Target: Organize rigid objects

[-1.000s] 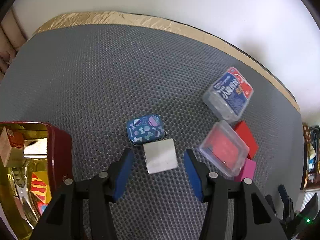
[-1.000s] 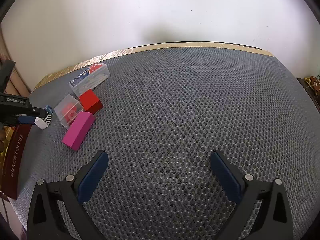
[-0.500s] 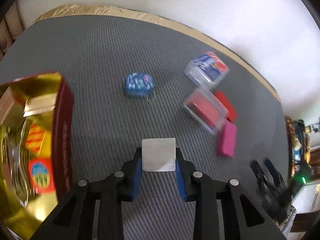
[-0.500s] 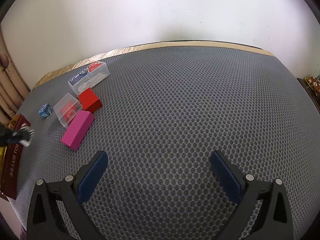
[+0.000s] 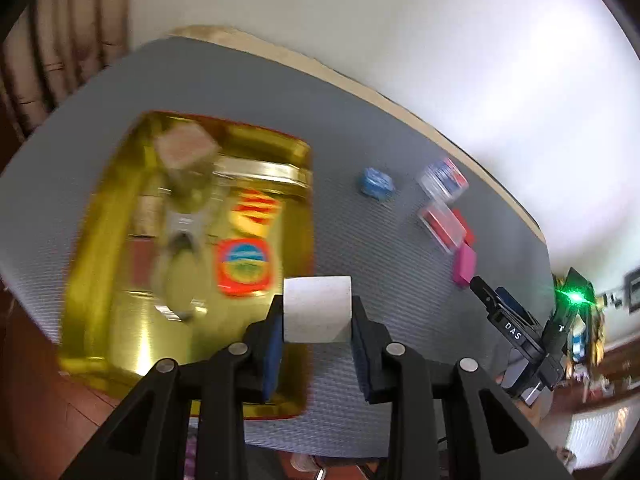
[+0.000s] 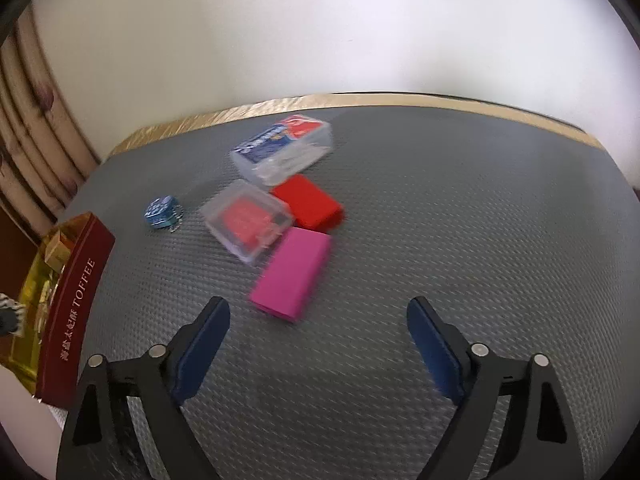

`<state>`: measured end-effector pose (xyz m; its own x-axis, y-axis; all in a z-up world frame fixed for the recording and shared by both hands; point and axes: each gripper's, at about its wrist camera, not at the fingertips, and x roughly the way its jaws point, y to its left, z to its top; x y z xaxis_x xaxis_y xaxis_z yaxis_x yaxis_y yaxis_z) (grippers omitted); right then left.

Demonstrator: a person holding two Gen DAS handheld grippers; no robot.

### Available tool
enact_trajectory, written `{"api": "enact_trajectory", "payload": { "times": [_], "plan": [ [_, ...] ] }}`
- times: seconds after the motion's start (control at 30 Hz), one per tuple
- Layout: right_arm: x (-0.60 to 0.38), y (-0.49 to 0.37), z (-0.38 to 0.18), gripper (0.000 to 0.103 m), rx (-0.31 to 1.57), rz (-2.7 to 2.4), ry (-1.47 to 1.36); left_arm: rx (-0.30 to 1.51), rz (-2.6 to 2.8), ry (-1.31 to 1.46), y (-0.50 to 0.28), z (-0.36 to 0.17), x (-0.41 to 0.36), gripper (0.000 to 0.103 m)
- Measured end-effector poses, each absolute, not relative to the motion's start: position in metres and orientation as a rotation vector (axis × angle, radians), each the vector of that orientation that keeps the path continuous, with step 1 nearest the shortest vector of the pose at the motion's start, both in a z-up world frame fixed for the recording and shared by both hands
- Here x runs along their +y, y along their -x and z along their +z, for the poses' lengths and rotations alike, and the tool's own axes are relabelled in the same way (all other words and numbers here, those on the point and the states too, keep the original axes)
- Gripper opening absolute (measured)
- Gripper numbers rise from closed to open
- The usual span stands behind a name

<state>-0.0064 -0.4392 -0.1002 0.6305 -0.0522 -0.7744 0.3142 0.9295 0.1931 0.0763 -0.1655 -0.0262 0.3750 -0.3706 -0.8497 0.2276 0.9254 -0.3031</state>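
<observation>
Two grippers: left gripper [image 5: 317, 336] clamps white cube [image 5: 317, 309], lower centre of frame, over tin [image 5: 100, 216] edge. Right gripper [image 6: 318, 340] jaws wide, just closing, nothing between; pink block [image 6: 292, 272] mid-frame.

A white cube [image 5: 317, 309] sat clamped between the left claw [image 5: 317, 350] pads above the gold-lined toffee tin's [image 5: 100, 216] edge. A pink block [image 6: 291, 273], red block [image 6: 310, 201], two clear cases and a blue pouch [image 6: 162, 213] lay clustered on the grey surface [image 6: 440, 220].
</observation>
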Motion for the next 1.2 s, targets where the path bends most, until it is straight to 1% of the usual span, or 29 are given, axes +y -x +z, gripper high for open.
{"api": "enact_trajectory", "payload": {
  "times": [0.13,0.17,0.2,0.3,0.37,0.43,0.5,0.9,1.2],
  "plan": [
    [-0.427,-0.017,-0.106,0.072,0.915,-0.243,-0.290,1.087,-0.335,0.158,-0.076,-0.019,-0.134,0.030],
    [-0.427,-0.019,-0.109,0.070,0.927,-0.250,-0.295,1.083,-0.328,0.163,-0.077,-0.019,-0.128,0.030],
    [-0.428,-0.019,-0.112,0.064,0.936,-0.257,-0.298,1.080,-0.322,0.168,-0.076,-0.019,-0.123,0.030],
    [-0.428,-0.023,-0.116,0.059,0.946,-0.275,-0.290,1.081,-0.307,0.187,-0.079,-0.023,-0.112,0.030],
    [-0.425,-0.027,-0.117,0.051,0.961,-0.272,-0.266,1.087,-0.299,0.199,-0.079,-0.025,-0.103,0.030],
    [-0.424,-0.029,-0.116,0.032,0.973,-0.273,-0.238,1.095,-0.295,0.209,-0.080,-0.028,-0.096,0.030],
    [-0.427,-0.027,-0.116,0.028,0.981,-0.261,-0.246,1.101,-0.284,0.215,-0.079,-0.029,-0.087,0.030],
    [-0.446,0.018,-0.112,0.028,0.958,-0.116,-0.528,1.096,-0.188,0.139,-0.085,-0.045,-0.065,0.030],
    [-0.443,0.042,-0.093,0.028,0.937,-0.068,-0.583,1.124,-0.158,0.061,-0.085,-0.061,-0.071,0.030]
  ]
}}
